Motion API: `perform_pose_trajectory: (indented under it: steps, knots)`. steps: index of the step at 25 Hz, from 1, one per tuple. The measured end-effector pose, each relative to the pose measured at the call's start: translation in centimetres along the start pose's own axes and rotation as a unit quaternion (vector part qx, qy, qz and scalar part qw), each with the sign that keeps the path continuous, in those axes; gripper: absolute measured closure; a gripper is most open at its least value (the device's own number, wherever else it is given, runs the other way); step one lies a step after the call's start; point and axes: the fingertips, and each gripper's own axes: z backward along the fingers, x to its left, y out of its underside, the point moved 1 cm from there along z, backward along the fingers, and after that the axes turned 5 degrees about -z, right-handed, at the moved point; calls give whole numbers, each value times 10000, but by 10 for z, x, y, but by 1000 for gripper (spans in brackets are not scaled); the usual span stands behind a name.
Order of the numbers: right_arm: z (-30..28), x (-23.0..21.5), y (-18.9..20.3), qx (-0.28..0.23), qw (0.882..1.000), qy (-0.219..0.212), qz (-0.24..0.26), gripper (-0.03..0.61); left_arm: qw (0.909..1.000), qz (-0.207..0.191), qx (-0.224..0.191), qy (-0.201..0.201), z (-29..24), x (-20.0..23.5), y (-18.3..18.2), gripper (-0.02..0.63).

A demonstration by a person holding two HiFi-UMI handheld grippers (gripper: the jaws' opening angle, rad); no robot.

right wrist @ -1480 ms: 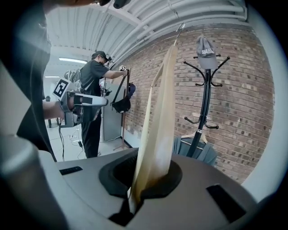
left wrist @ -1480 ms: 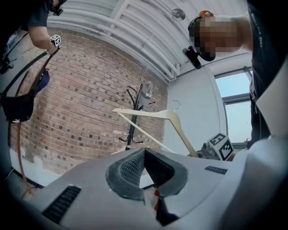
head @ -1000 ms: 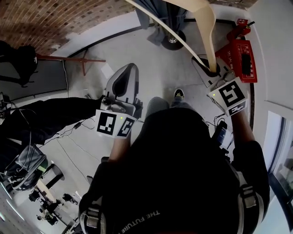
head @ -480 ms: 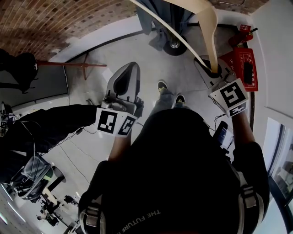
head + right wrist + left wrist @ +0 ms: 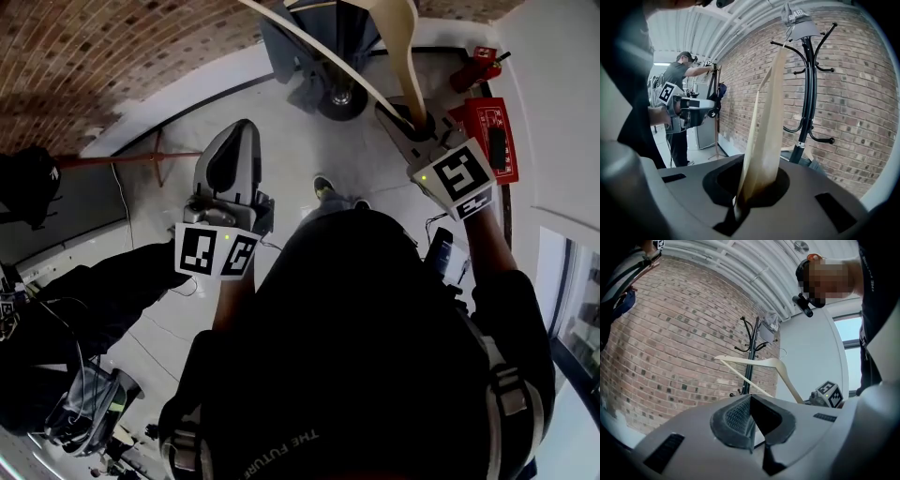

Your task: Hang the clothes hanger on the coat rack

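Observation:
A cream wooden clothes hanger (image 5: 405, 56) stands up out of my right gripper (image 5: 418, 124), which is shut on one end of its arm. In the right gripper view the hanger (image 5: 768, 140) rises between the jaws, just left of the black coat rack (image 5: 809, 93). A grey cap (image 5: 797, 18) sits on top of the rack. The rack's round base (image 5: 336, 94) lies on the floor ahead of my feet. My left gripper (image 5: 234, 145) is held apart at the left, shut on nothing. From the left gripper view the hanger (image 5: 778, 364) shows in front of the rack (image 5: 752, 345).
A brick wall (image 5: 112, 56) runs behind the rack. A red box (image 5: 492, 141) lies on the floor at the right by the white wall. A wooden stand (image 5: 141, 157) and dark bags are at the left. Another person (image 5: 677, 93) stands further off.
The person has stepped towards the rack: its base and the brick wall now sit nearer and lower in view. Both grippers shifted left, the right one still holding the hanger.

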Motion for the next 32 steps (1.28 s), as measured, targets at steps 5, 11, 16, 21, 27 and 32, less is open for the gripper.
perform_pose_trajectory:
  steps: [5, 11, 16, 21, 27, 32]
  knots:
    - [-20, -5, -7, -12, 9999, 7, 119, 561, 9999, 125, -65, 33, -12, 22, 6, 600]
    - [-28, -2, -2, 166, 9997, -27, 189, 561, 9997, 159, -83, 160, -23, 31, 7, 600]
    - [-47, -4, 0, 344, 9989, -196, 253, 561, 9997, 170, -67, 139, -35, 46, 1, 600]
    - [-66, -17, 20, 694, 9949, -536, 494, 561, 9999, 82, -86, -45, -59, 61, -1, 600]
    - [-88, -49, 53, 1204, 9858, -967, 662, 561, 9999, 19, -52, -139, -99, 66, -4, 600]
    - [-106, -83, 94, 1743, 9757, -1178, 605, 561, 9998, 77, -33, -173, -133, 69, -4, 600]
